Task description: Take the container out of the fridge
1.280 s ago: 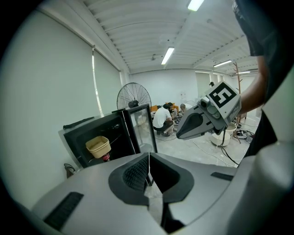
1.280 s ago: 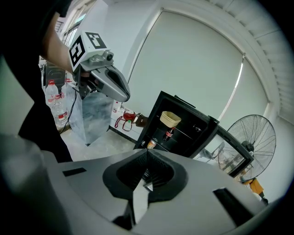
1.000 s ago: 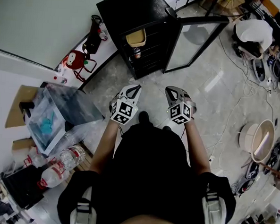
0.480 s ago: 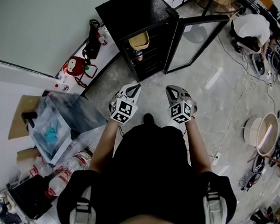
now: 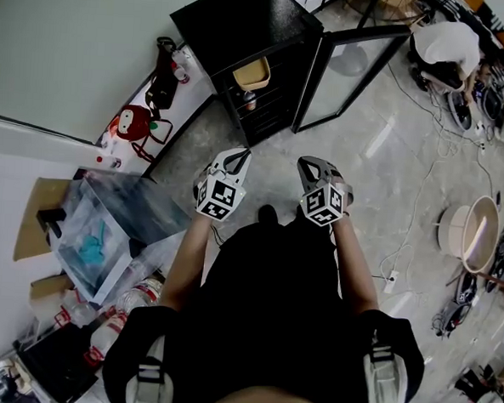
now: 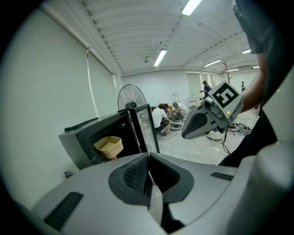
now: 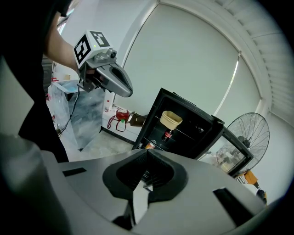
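Note:
A small black fridge (image 5: 245, 43) stands ahead by the wall with its glass door (image 5: 349, 75) swung open to the right. A tan container (image 5: 251, 72) (image 6: 109, 146) (image 7: 171, 119) sits on its top shelf, with a small bottle (image 5: 249, 98) (image 7: 167, 136) on the shelf below. My left gripper (image 5: 235, 157) (image 6: 148, 170) and right gripper (image 5: 308, 164) (image 7: 145, 170) are held side by side at waist height, well short of the fridge. Both are shut with nothing between the jaws.
A red bag (image 5: 129, 122) and a dark bag (image 5: 164, 84) lie by the wall left of the fridge. A clear plastic bin (image 5: 97, 229) and bottles (image 5: 126, 304) are at my left. People crouch at far right (image 5: 444, 51); cables and a round basin (image 5: 471, 235) lie on the floor.
The view has shifted slightly as I step toward the fridge. Both grippers stay shut and level in front of me.

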A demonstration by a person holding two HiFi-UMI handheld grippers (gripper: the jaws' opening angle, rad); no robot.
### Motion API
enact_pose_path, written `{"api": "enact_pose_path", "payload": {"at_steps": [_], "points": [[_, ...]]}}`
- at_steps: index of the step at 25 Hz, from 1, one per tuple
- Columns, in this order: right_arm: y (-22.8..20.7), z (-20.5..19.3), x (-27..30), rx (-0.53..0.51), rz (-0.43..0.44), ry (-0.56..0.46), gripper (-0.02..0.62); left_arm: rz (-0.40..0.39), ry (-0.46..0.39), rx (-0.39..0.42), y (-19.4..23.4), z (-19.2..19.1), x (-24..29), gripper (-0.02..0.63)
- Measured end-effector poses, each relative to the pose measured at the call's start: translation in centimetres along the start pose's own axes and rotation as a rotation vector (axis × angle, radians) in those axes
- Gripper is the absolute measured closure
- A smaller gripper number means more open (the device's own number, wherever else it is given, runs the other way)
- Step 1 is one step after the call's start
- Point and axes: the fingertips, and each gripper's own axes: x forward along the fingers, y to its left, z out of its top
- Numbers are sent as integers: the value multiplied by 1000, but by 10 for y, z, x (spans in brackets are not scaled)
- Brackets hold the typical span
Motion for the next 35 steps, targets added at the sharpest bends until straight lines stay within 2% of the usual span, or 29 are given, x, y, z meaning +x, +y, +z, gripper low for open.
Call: {"api": "enact_pose_path", "payload": {"at_steps": [21,35], "points": [[-12,2,18,-3,15,-3,597,23,7,14,19,4,12,583],[-49,1,47,18,28,0,597,21,32,23,52,15,50,583]]}}
